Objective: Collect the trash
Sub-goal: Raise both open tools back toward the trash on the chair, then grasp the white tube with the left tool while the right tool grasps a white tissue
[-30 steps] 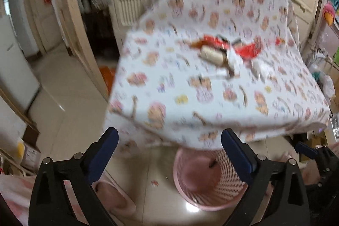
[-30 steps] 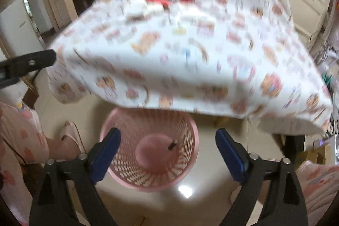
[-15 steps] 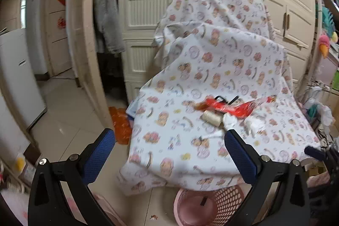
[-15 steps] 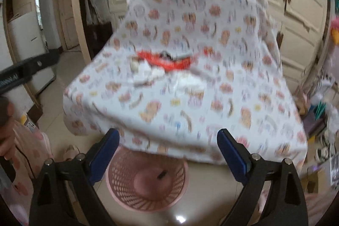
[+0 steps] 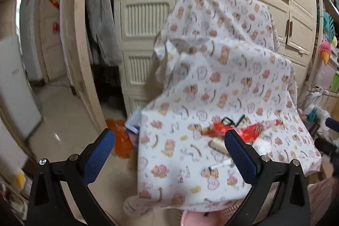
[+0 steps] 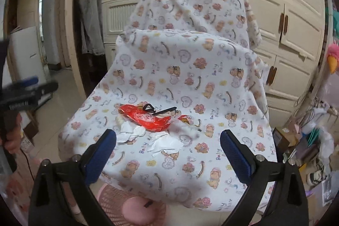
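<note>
From the left wrist camera, the left gripper (image 5: 169, 147) hangs in the air with its jaws spread wide and nothing between them, looking across a chair draped in a bear-print cloth (image 5: 211, 82). The picture is smeared, but on the seat there's a red wrapper (image 5: 243, 129) with a pale roll-shaped piece (image 5: 216, 144) just beside it, partly hidden behind the right-hand blue pad. Down at the bottom edge, a sliver of the pink basket (image 5: 197, 218) peeks out under the cloth. Over to the right wrist camera, and it's much sharper: the right gripper (image 6: 167, 147) is also wide open and empty, lined up nicely on the litter. The red wrapper (image 6: 148, 119) lies mid-seat with a black looped strip (image 6: 157, 109) resting on it, crumpled white tissues (image 6: 132, 131) touching its near edge and another white scrap (image 6: 164, 142) nearer the camera. The pink basket (image 6: 131, 207) sits on the floor right below the seat front, and the left gripper (image 6: 25, 92) shows at the far left edge. My read: collecting looks to be only starting. The right side has the better line, so come down on the nearest tissue, pinch the paper alone without bunching the cloth, then carry it straight down into the basket.
</note>
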